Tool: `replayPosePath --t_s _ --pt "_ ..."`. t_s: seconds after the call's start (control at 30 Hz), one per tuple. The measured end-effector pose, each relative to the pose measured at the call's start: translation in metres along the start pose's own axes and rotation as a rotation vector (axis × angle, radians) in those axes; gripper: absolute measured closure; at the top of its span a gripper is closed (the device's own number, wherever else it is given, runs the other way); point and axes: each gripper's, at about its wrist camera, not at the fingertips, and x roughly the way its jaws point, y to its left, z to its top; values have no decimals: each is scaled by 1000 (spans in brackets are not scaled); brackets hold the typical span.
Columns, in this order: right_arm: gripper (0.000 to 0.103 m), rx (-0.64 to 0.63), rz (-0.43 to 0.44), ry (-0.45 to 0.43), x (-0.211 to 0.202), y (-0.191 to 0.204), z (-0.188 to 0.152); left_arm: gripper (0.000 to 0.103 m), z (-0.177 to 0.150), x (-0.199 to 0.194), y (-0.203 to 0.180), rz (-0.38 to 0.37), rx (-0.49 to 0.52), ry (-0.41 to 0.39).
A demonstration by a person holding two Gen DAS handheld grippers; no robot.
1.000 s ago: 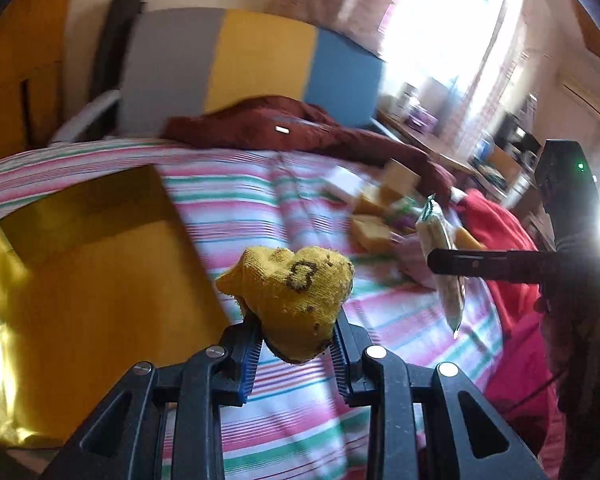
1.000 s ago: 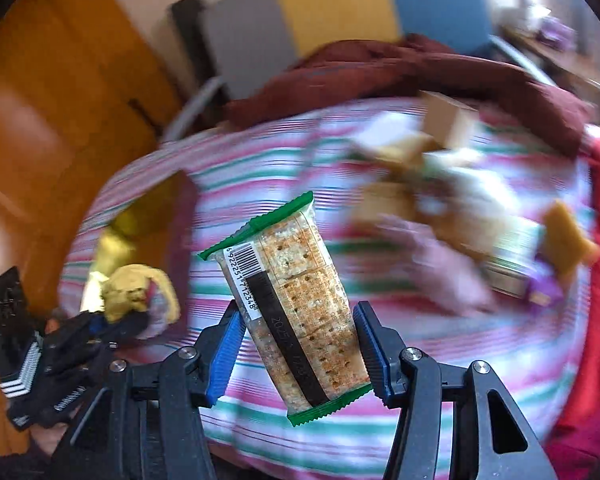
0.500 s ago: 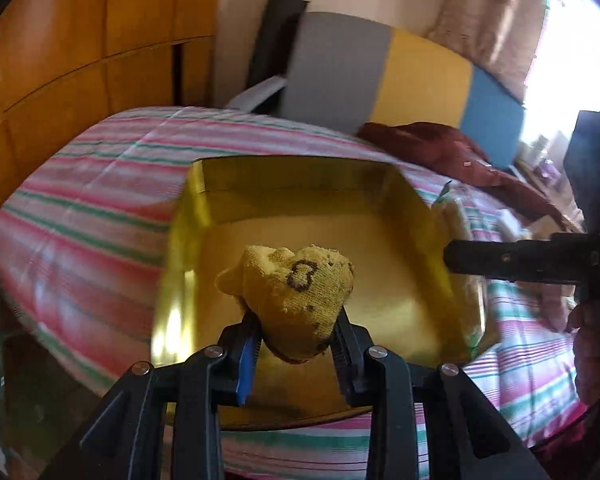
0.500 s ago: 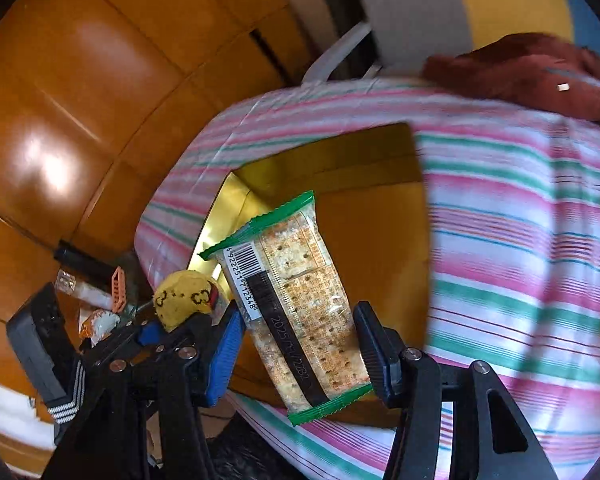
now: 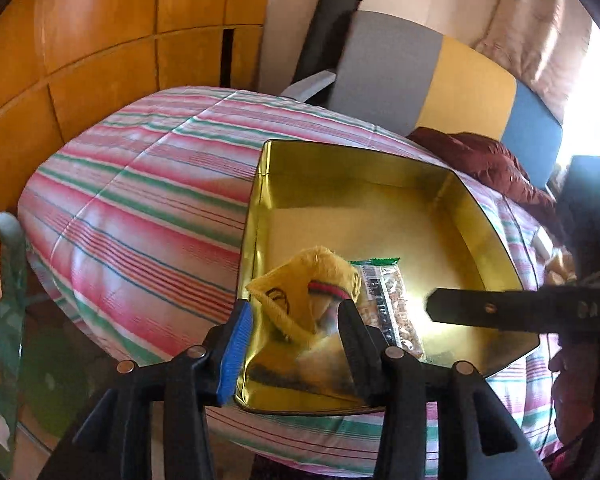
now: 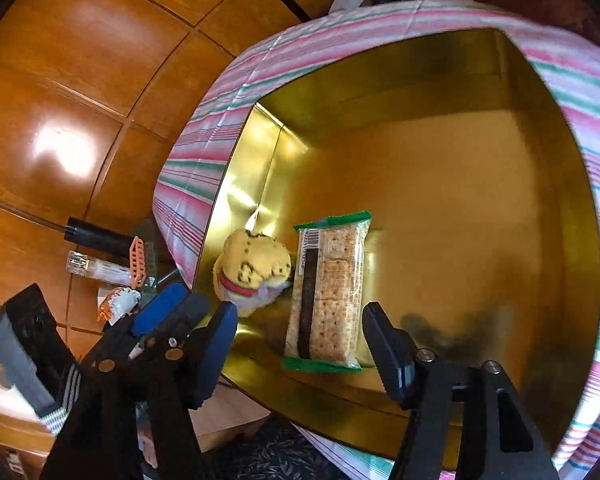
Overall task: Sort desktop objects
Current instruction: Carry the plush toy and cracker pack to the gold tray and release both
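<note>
A gold metal tin (image 5: pixel 384 208) sits on the striped table. A yellow knitted sock (image 5: pixel 300 300) lies in its near left corner, with a green-edged cracker packet (image 5: pixel 392 308) beside it on the right. Both also show in the right wrist view: the sock (image 6: pixel 256 264) and the cracker packet (image 6: pixel 328 292) on the tin's floor (image 6: pixel 440 184). My left gripper (image 5: pixel 296 340) is open just above the sock. My right gripper (image 6: pixel 300 344) is open just above the near end of the packet. Neither holds anything.
The tin rests on a pink and green striped cloth (image 5: pixel 148 200). A dark red garment (image 5: pixel 484 164) and a grey, yellow and blue chair back (image 5: pixel 440 88) lie beyond it. Wooden panels (image 6: pixel 80 80) and small clutter (image 6: pixel 108 272) stand left of the table.
Both grippers moved down over the tin and opened. The sock and the cracker packet left the jaws and now lie side by side on the tin's floor.
</note>
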Motion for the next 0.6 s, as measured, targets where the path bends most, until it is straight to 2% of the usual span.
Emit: replayPosePath --t_s 0.13,0.27,0.4,0.6 --pt "28 -38 -68 -61 -17 5 -5 58 4 -4 -2 -6 -10 -13" --pt "25 -79 -141 -125 -35 10 -11 58 9 -9 -12 -32 4 -29" --pt "20 -140 -245 -202 -56 13 -20 58 12 -15 -28 -64 34 -36" --pt "15 -178 -384 -265 -80 3 -32 58 8 -18 -61 -123 107 -27"
